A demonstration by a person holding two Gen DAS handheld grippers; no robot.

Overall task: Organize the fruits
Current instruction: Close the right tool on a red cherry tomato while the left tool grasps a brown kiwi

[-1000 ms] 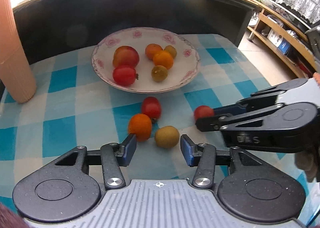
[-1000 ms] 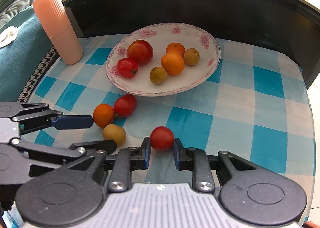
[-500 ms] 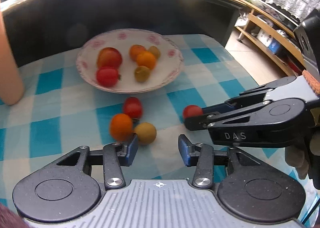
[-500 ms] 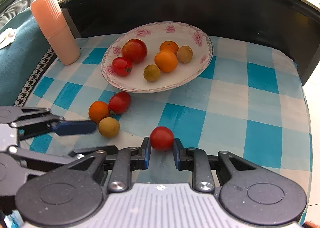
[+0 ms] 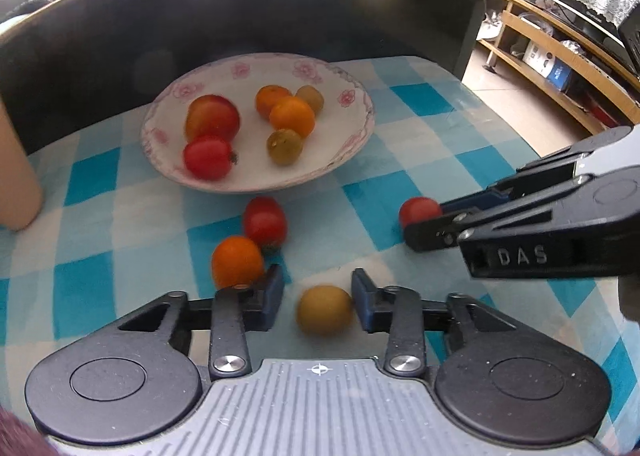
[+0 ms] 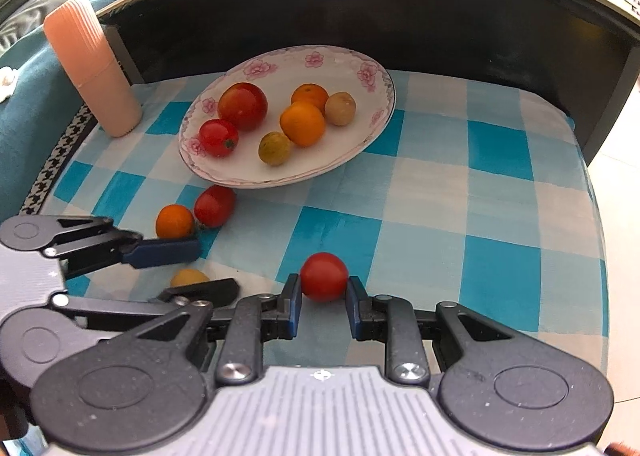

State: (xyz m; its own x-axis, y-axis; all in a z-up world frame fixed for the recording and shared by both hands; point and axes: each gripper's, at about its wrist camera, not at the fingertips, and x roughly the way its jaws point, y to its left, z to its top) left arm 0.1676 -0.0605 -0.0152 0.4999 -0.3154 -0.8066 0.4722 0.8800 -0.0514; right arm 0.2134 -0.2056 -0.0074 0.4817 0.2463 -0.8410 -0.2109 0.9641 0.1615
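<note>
Fruits could roll: my right gripper (image 6: 320,296) pinches a red tomato (image 6: 324,276); left gripper (image 5: 318,294), wide, straddles a yellow fruit (image 5: 325,310).

Lighting: bright daylight, strongest along the top edge of both views, where the background burns out to white at upper left and upper right; the dark panel (image 6: 400,16) behind the plate (image 6: 372,68) stays deep in shade. Shadows: soft and short beneath the fruit on the checked cloth (image 6: 500,216). Picture quality: heavy fisheye bending and dark corners throughout; left wrist view slightly motion-blurred, notably the yellow fruit (image 5: 325,314), right wrist view sharper.
</note>
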